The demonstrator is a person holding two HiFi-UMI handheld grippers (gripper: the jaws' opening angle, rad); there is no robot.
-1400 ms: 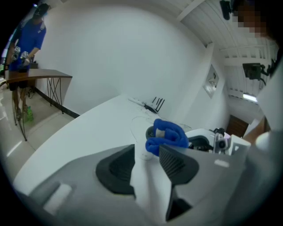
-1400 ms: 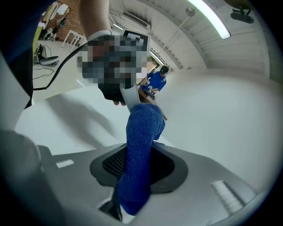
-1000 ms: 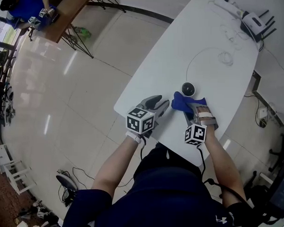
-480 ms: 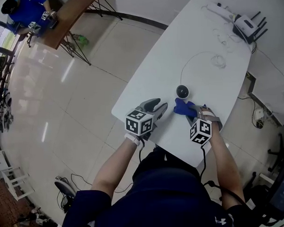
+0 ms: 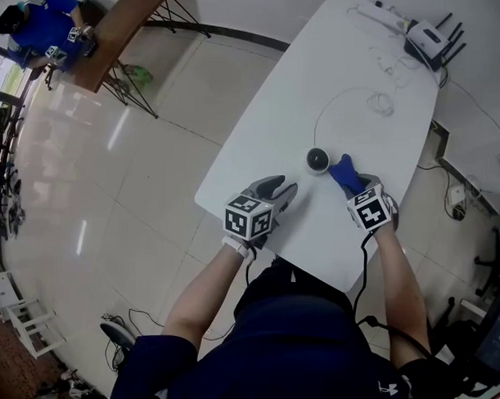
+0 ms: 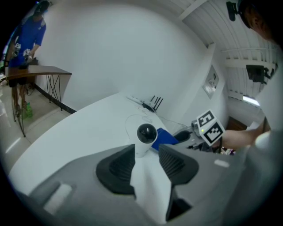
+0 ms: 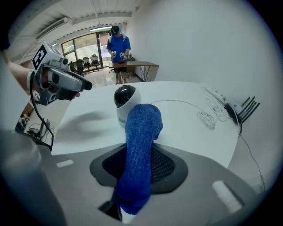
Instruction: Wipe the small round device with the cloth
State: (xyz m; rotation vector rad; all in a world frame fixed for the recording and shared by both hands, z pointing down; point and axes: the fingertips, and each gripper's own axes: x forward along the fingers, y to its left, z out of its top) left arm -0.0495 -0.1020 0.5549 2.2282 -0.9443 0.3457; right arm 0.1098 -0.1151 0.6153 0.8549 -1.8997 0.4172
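Nearest the person, the left gripper (image 5: 280,188) is not steadying anything, and that's my worry: the device (image 5: 318,161) stands free on the table (image 5: 268,138), so a firm sideways push from the cloth (image 5: 344,169) could slide it or tip it over. Its thin cable (image 5: 344,91) loops off towards the router (image 5: 423,35) and might snag or drag. The cloth is also only pinched at one end, so a hard rub could pull it loose. The left gripper's jaws stand apart with nothing between them, lined up on the device just ahead but short of touching it. The right gripper (image 5: 354,187) is clenched on the blue cloth, which sticks up past its jaws. The cloth's free tip is against the device's right side, as far as I can tell. The device sits mid-table, just beyond both grippers.
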